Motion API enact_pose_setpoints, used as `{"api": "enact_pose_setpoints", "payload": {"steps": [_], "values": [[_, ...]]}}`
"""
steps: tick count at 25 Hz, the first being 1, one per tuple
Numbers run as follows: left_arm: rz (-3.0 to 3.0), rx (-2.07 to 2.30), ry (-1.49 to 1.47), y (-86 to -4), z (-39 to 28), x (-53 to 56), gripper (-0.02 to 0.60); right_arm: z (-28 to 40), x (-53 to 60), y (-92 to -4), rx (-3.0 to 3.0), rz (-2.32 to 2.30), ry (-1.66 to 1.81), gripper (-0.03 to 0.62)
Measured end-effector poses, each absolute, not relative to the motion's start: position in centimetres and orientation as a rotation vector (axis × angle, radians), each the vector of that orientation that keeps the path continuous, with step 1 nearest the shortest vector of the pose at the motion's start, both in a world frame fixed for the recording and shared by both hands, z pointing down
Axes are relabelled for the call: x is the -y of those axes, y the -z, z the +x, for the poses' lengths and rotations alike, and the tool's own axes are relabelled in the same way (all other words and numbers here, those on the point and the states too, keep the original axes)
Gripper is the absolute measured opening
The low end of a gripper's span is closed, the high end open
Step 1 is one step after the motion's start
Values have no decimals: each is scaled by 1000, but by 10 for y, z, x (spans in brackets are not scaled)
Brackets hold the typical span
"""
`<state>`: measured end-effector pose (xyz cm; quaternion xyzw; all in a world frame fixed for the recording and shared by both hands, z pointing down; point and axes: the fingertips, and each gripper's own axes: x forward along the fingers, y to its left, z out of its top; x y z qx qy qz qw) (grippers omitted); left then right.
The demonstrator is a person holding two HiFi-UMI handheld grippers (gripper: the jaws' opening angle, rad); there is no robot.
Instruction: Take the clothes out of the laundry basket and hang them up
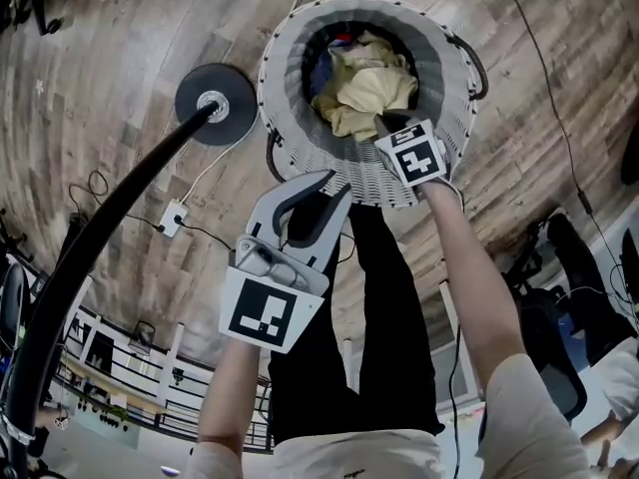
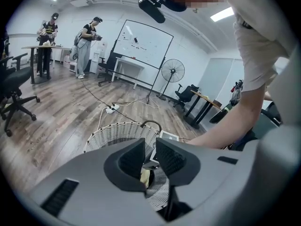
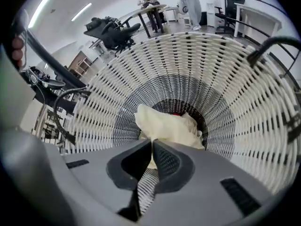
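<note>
The left gripper (image 1: 337,188) hangs at the basket's (image 1: 285,118) six o'clock rim, jaws apart with nothing between them. The right gripper (image 3: 152,145), its tips largely hidden behind its cube in the head view, is clamped on the yellow cloth (image 3: 165,124) inside the basket. Other clothes (image 1: 322,68) beneath barely show at eleven o'clock.
</note>
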<state>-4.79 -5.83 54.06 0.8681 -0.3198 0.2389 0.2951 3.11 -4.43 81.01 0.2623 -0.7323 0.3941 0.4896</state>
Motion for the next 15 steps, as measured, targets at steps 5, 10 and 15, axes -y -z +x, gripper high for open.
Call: {"api": "enact_pose_setpoints", "payload": {"steps": [5,10,15], "values": [[2313,851,-624,-518,-37,54,83,46,40,-771,1785,736,-1109,17],[2318,853,-616,-497,-30,50,83,57,39,-719,1818,793,-1160,17],[2308,889,-621,-477,-24,50,83,68,50,-666,1884,861,-1173,15]]}}
